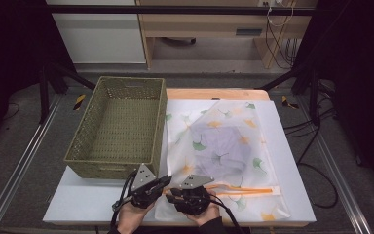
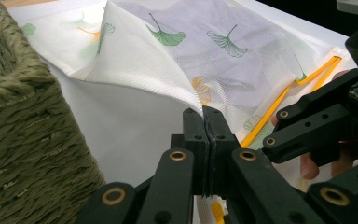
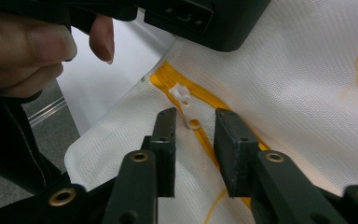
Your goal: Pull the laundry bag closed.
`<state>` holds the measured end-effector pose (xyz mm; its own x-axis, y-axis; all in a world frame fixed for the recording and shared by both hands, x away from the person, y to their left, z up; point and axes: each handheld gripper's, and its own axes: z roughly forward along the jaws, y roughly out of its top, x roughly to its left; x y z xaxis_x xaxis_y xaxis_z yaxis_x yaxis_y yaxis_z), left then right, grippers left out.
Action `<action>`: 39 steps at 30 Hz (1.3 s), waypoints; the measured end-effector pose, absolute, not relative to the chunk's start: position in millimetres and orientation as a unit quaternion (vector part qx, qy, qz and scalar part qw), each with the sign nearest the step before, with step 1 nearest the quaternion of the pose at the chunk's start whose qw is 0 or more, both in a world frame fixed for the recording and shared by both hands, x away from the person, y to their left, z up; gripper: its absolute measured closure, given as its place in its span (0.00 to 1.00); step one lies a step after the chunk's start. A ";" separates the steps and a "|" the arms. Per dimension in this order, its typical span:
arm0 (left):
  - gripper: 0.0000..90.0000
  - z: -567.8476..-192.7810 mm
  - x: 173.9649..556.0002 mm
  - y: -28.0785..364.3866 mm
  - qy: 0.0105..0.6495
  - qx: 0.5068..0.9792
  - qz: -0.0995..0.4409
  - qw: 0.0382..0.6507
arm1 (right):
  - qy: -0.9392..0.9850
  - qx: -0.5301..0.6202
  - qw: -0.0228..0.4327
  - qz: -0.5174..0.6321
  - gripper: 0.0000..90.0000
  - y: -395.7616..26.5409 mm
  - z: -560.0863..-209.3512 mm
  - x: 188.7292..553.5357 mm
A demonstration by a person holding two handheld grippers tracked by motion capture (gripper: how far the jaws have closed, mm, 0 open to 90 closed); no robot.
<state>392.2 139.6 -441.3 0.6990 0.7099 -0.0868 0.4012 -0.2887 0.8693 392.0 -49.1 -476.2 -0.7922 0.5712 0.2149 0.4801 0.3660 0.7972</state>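
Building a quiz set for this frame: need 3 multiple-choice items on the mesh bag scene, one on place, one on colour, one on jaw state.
1. Where does the woven basket stand relative to the mesh bag?
A. to its left, seen from the high view
B. on top of it
C. to its right, seen from the high view

2. What colour is the bag's zipper tape?
A. blue
B. orange
C. black

3. How does the left gripper stand?
A. jaws wide open above the basket
B. jaws shut on the zipper pull
C. jaws shut on the bag's fabric edge

Answers:
1 A, the basket sits left of the bag on the table.
2 B, an orange strip runs under the white pull.
3 C, the fabric corner rises pinched between the closed jaws.
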 end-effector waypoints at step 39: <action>0.98 -445.3 396.0 142.0 0.350 0.795 0.163 0.468 | 0.829 0.324 0.062 0.451 0.92 -56.3 -469.2 391.9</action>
